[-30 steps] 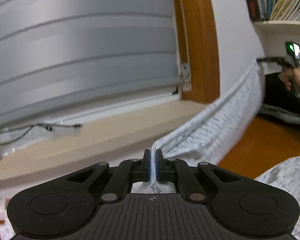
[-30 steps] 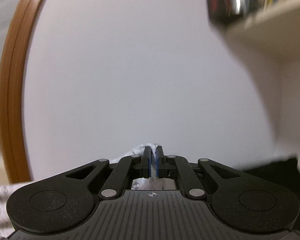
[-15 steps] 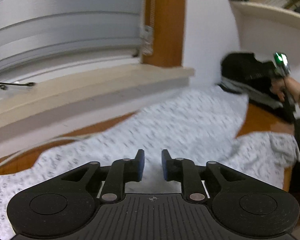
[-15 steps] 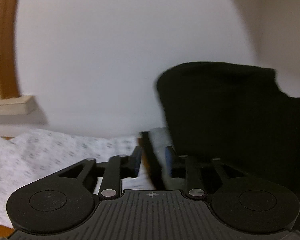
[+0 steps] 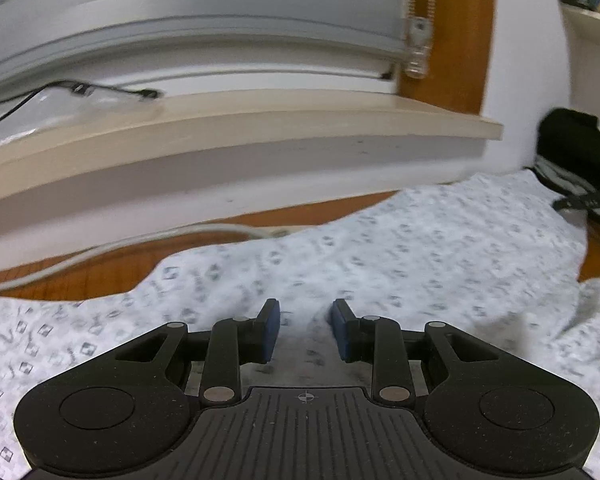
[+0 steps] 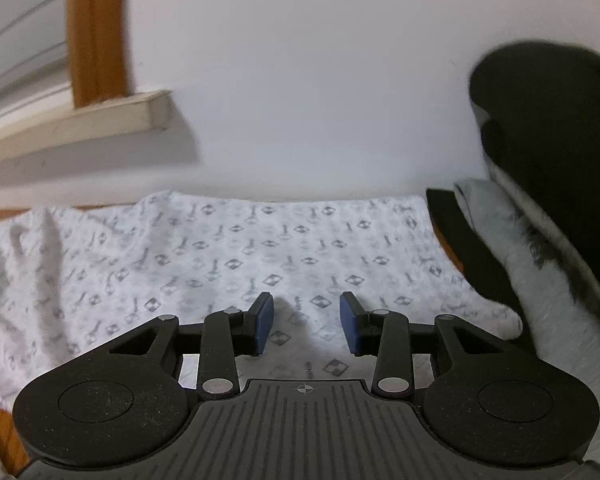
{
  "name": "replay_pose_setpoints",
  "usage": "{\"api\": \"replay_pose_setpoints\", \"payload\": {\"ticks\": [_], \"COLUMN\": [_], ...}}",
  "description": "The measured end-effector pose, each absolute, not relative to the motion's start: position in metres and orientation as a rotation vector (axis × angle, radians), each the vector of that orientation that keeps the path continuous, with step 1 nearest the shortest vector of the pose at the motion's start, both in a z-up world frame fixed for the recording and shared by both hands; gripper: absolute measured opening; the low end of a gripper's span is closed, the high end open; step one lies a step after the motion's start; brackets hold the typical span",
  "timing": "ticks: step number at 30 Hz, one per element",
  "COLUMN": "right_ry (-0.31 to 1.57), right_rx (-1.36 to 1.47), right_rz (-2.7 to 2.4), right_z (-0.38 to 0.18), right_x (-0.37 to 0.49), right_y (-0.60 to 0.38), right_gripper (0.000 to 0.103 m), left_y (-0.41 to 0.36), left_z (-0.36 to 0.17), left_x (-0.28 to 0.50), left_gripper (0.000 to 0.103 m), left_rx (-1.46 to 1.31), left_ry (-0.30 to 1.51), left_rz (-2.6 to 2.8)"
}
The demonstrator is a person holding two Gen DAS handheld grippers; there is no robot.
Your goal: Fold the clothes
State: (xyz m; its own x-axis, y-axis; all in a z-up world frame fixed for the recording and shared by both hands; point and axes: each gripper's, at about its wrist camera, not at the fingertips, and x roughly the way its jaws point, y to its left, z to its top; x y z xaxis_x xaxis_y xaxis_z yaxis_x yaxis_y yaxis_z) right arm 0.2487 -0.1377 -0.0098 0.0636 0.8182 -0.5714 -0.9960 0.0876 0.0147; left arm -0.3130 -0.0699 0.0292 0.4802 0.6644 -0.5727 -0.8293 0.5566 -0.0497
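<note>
Wooden floor [image 5: 100,268] | soft white printed garment [image 5: 400,248] spread flat | left claw [image 5: 305,330], right claw [image 6: 306,322] opening, unclamped

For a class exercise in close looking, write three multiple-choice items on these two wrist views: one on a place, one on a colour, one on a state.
1. Where does the patterned garment lie?
A. spread on the floor below the sill
B. on the shelf
C. over a chair

2. What colour are the left gripper's pads?
A. red
B. blue
C. white

3. How do the right gripper's jaws stand?
A. shut on cloth
B. shut on nothing
C. apart, gripping nothing

Key: 1 A, it lies flat on the wooden floor under the sill; 2 B, blue faces show; 3 C, a clear gap, the jaws opening.
</note>
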Motion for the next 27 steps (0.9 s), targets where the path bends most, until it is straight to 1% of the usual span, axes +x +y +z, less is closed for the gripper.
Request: {"api": "replay_pose_setpoints", "payload": {"ticks": [2, 3, 4, 6, 16, 17, 19, 27], "right_ry": [0.5, 0.499, 0.505, 0.501, 0.504, 0.504, 0.507, 0.513], "right_rx": [-0.444, -0.446, -0.45, -0.455, -0.455, -0.455, -0.453, -0.449], "right_rz": [1.443, 1.446, 1.45, 1.45, 1.452, 1.45, 1.439, 1.426], "right_z": [-0.012, -0.013, -0.013, -0.013, -0.013, -0.013, -0.013, -0.012], "right_x": [0.251, 0.252, 0.252, 0.252, 0.253, 0.253, 0.253, 0.253], "right_y": [-0.135, -0.134, -0.133, -0.134, -0.135, -0.135, -0.134, -0.133], "right_gripper": [0.038, 0.038, 0.039, 0.039, 0.04, 0.041, 0.046, 0.048], "left_y": [-0.064, -0.06, -0.058, -0.055, -0.046, -0.045, -0.044, -0.051], "left_z": [0.026, 0.024, 0.022, 0.019, 0.016, 0.015, 0.015, 0.016], "left_x": [-0.319, -0.32, -0.322, -0.326, -0.338, -0.339, -0.339, -0.34], "left_gripper": [0.032, 0.033, 0.039, 0.04, 0.04, 0.04, 0.04, 0.041], "left_rx": [-0.356, -0.362, -0.368, -0.379, -0.446, -0.454, -0.457, -0.435], "left_ry": [0.537, 0.541, 0.542, 0.541, 0.503, 0.498, 0.498, 0.509], "left_rz": [0.946, 0.949, 0.95, 0.947, 0.917, 0.92, 0.928, 0.953]}}
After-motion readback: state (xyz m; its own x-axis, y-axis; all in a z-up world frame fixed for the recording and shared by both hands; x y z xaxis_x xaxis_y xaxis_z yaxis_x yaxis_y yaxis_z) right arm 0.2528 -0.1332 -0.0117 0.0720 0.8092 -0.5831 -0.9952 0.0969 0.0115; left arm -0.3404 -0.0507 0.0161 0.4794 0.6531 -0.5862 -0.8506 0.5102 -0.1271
